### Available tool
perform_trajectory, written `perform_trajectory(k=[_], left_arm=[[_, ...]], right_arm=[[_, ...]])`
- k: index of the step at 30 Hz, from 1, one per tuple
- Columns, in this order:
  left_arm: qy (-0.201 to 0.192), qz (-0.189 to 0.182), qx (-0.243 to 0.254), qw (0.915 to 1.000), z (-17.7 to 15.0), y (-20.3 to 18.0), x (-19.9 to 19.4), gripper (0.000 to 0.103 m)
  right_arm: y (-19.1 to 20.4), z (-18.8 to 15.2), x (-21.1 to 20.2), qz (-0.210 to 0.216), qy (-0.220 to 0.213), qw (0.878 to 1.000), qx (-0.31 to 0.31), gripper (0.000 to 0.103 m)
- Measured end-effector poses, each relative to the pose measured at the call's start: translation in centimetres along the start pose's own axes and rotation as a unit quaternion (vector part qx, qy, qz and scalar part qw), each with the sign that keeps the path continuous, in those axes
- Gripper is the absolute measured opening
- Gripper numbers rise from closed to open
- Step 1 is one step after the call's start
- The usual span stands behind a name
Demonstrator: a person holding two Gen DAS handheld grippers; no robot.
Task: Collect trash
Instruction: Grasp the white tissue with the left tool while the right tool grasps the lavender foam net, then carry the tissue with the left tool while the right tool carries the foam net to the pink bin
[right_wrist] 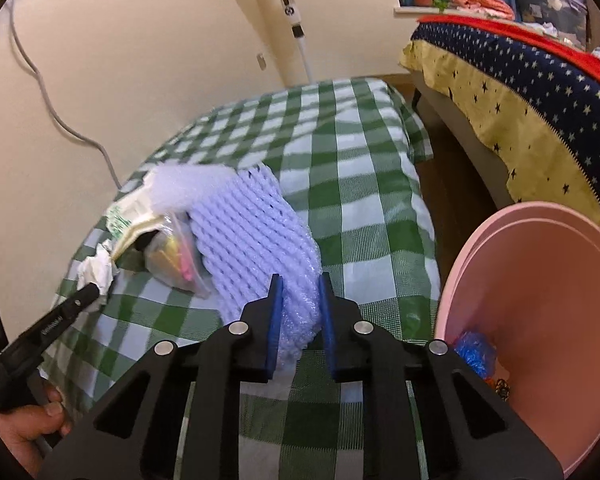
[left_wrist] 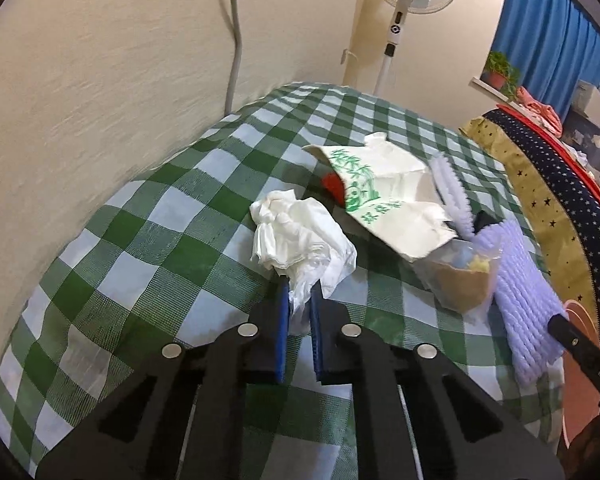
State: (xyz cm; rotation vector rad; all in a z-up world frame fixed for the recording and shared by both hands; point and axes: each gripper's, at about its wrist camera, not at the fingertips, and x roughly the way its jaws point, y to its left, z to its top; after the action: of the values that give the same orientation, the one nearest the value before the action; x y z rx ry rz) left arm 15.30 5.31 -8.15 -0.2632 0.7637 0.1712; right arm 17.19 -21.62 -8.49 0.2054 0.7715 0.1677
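On the green-checked table, my left gripper (left_wrist: 300, 296) is shut on the lower edge of a crumpled white tissue (left_wrist: 296, 236). Past the tissue lie a white paper bag with green print (left_wrist: 384, 196) and a clear bag with brown contents (left_wrist: 460, 280). A lavender foam net (right_wrist: 256, 240) lies to the right of them. My right gripper (right_wrist: 300, 296) is shut on its near end, and the foam bulges between the blue pads. The right wrist view shows the left gripper (right_wrist: 90, 292) at the tissue (right_wrist: 96, 272), held by a hand (right_wrist: 24, 424).
A pink bin (right_wrist: 548, 280) stands beside the table's right edge, with blue crumpled trash (right_wrist: 474, 350) at its bottom. A bed with a starred cover (right_wrist: 520, 92) lies beyond it. A standing fan (left_wrist: 396, 40) and a grey cable (left_wrist: 236, 60) are at the cream wall.
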Motion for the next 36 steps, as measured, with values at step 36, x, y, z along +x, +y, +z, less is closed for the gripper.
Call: perform_trajectory(k=[36], left_arm=[[-0.066,-0.067,0.077,0.9926,-1.9,-3.7,-11.0,0.007]], right_arm=[[0.3,-0.7,-15.3,-0.048,-0.124,0.991,-0.021,0.018]])
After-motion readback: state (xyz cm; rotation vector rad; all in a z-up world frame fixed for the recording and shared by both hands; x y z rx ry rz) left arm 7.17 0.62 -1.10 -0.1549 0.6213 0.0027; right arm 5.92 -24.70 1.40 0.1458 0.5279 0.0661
